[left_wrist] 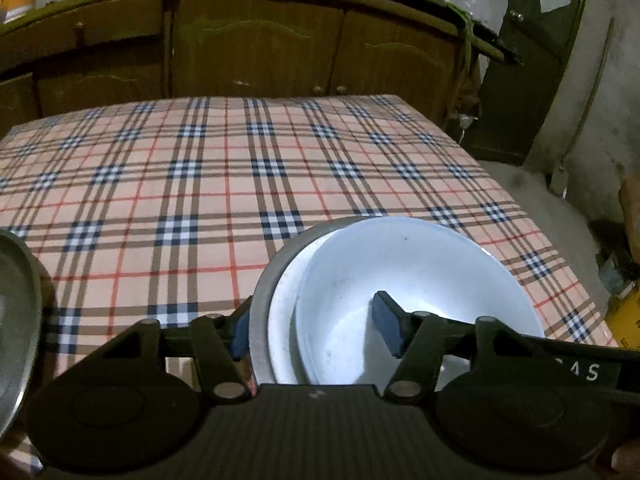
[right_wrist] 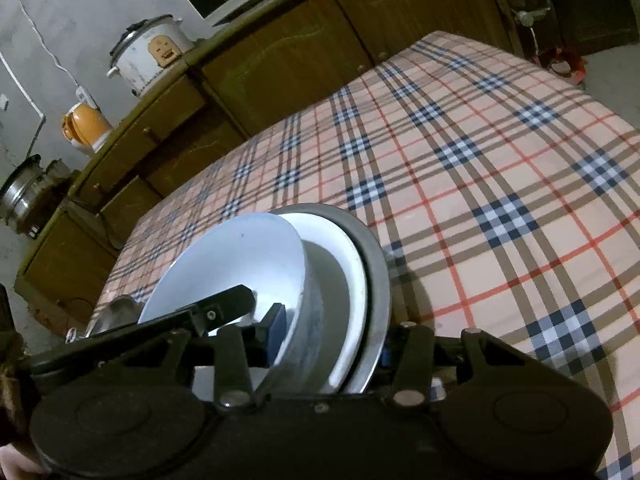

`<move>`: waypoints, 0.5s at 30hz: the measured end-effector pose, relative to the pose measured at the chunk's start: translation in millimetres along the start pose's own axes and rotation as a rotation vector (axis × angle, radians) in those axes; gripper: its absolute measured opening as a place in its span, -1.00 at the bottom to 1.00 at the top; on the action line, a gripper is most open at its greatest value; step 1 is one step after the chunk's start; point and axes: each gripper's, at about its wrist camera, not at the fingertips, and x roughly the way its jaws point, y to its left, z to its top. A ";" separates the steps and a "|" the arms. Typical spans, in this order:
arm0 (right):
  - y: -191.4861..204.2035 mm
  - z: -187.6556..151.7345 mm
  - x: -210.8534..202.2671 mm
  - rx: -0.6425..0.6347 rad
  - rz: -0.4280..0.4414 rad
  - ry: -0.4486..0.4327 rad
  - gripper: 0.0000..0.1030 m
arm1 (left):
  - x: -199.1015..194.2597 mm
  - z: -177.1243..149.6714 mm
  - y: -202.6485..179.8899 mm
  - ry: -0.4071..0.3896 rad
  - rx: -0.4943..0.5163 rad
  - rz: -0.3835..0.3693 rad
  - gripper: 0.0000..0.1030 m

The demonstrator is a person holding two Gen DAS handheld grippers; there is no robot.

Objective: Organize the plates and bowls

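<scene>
Two tools grip one nested stack from opposite sides, left tool (left_wrist: 312, 330) and right tool (right_wrist: 332, 338) each clamped across the rims of the white bowl (left_wrist: 416, 276), white plate (left_wrist: 282, 320) and metal plate (left_wrist: 260, 300), apparently to share its weight above the checked surface (left_wrist: 200, 184)

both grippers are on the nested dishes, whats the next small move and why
Probably lift the stack straight up, both hands together and level. The left gripper and right gripper each straddle opposite rims of the white bowl, white plate and metal plate, nested loosely on the plaid tablecloth.
</scene>
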 end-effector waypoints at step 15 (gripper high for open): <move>29.3 -5.2 -50.5 -0.045 0.045 -0.057 0.05 | -51.5 0.9 -13.6 -0.070 0.004 0.033 0.21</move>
